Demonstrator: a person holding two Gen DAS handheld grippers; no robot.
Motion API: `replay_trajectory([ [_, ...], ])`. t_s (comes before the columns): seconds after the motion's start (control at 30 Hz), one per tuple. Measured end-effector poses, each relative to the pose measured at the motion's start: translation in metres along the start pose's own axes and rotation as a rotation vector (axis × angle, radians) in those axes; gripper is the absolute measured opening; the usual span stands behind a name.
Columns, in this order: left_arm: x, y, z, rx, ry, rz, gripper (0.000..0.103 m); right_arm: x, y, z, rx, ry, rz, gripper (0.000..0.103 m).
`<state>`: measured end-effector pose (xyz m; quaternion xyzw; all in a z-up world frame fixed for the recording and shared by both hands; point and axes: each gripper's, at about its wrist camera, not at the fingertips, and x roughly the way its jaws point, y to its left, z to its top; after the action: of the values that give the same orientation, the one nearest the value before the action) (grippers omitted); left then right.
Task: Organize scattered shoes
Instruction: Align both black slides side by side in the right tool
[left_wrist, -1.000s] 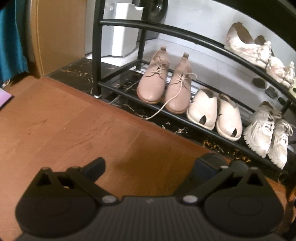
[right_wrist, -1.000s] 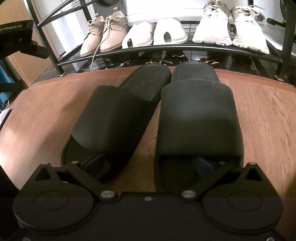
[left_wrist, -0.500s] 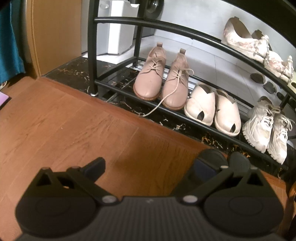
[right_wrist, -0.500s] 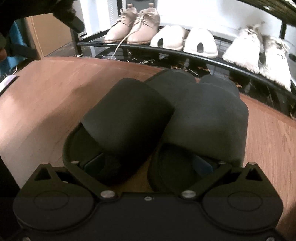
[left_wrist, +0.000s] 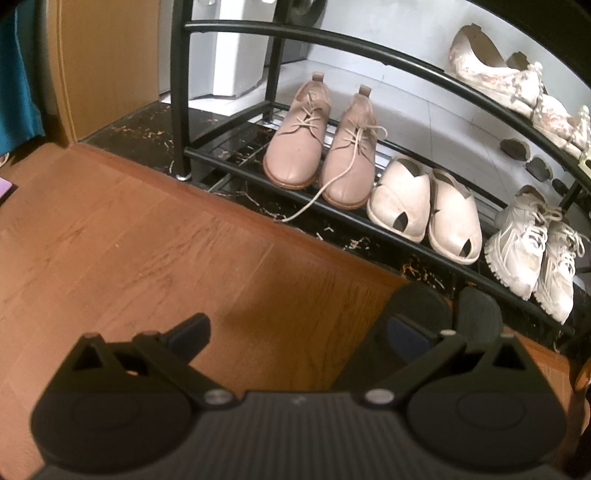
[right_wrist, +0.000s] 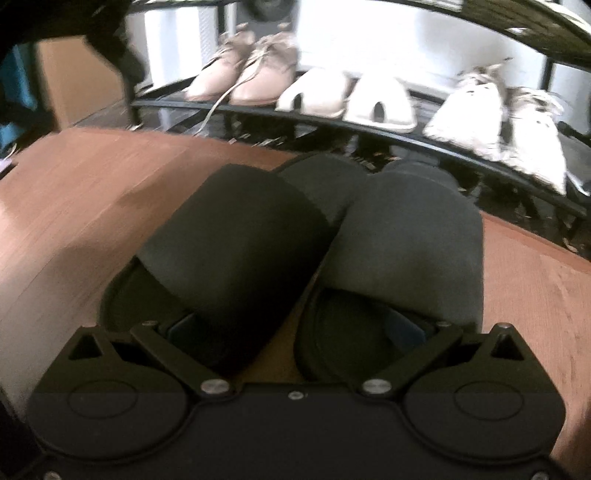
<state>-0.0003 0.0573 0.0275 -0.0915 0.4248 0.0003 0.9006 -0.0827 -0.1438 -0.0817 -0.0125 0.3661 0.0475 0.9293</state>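
Note:
A pair of black slippers lies side by side on the wooden floor, the left slipper (right_wrist: 236, 236) pressed against the right slipper (right_wrist: 406, 240), toes pointing at the shoe rack (right_wrist: 443, 144). My right gripper (right_wrist: 293, 328) stands open, one fingertip tucked under each slipper's strap. In the left wrist view the slipper toes (left_wrist: 421, 299) show behind the right finger, at the edge of the dark marble strip. My left gripper (left_wrist: 297, 330) hangs open over bare floor, holding nothing.
The rack's bottom shelf (left_wrist: 229, 164) carries pink lace-up shoes (left_wrist: 295, 147), cream slip-ons (left_wrist: 402, 195) and white sneakers (left_wrist: 517, 243). Floral flats (left_wrist: 491, 70) sit on the shelf above. One lace trails off the shelf. A wooden panel (left_wrist: 103, 66) stands left.
The left slipper has swung against the right one, and my right gripper has dropped lower and pushed further in. The left gripper has drifted a little closer to the rack.

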Motion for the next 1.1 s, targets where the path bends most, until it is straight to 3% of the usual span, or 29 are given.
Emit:
replay_trajectory([
  [0.1, 0.002, 0.001, 0.000, -0.006, 0.004, 0.000, 0.102, -0.002, -0.008, -0.002, 0.047, -0.072, 0.003, 0.101],
  [0.27, 0.008, 0.001, 0.001, -0.013, 0.019, 0.001, 0.102, 0.000, -0.006, -0.003, 0.047, -0.139, -0.064, 0.101],
  [0.47, 0.009, 0.001, 0.000, -0.012, 0.024, -0.003, 0.102, 0.017, -0.010, -0.001, 0.130, -0.135, -0.087, 0.103],
  [0.7, 0.013, 0.000, 0.001, -0.016, 0.030, -0.017, 0.102, 0.032, -0.010, 0.002, 0.121, -0.185, -0.147, 0.101],
  [0.73, 0.014, 0.001, 0.001, -0.017, 0.033, -0.017, 0.102, 0.034, -0.011, 0.002, 0.133, -0.190, -0.152, 0.099],
  [0.8, 0.021, 0.002, 0.002, -0.031, 0.059, -0.009, 0.102, 0.035, -0.014, 0.005, 0.147, -0.204, -0.158, 0.076],
  [0.87, 0.023, 0.003, 0.001, -0.037, 0.061, -0.008, 0.102, 0.034, -0.015, 0.009, 0.149, -0.212, -0.136, 0.067],
  [0.9, 0.025, 0.004, 0.001, -0.040, 0.062, -0.005, 0.102, 0.033, -0.015, 0.011, 0.148, -0.215, -0.122, 0.050],
  [1.0, 0.028, 0.003, 0.000, -0.031, 0.067, -0.006, 0.102, 0.031, -0.011, 0.016, 0.130, -0.226, -0.127, 0.036],
  [1.1, 0.031, 0.003, 0.001, -0.035, 0.071, -0.003, 0.102, 0.027, -0.012, 0.020, 0.157, -0.235, -0.114, 0.029],
])
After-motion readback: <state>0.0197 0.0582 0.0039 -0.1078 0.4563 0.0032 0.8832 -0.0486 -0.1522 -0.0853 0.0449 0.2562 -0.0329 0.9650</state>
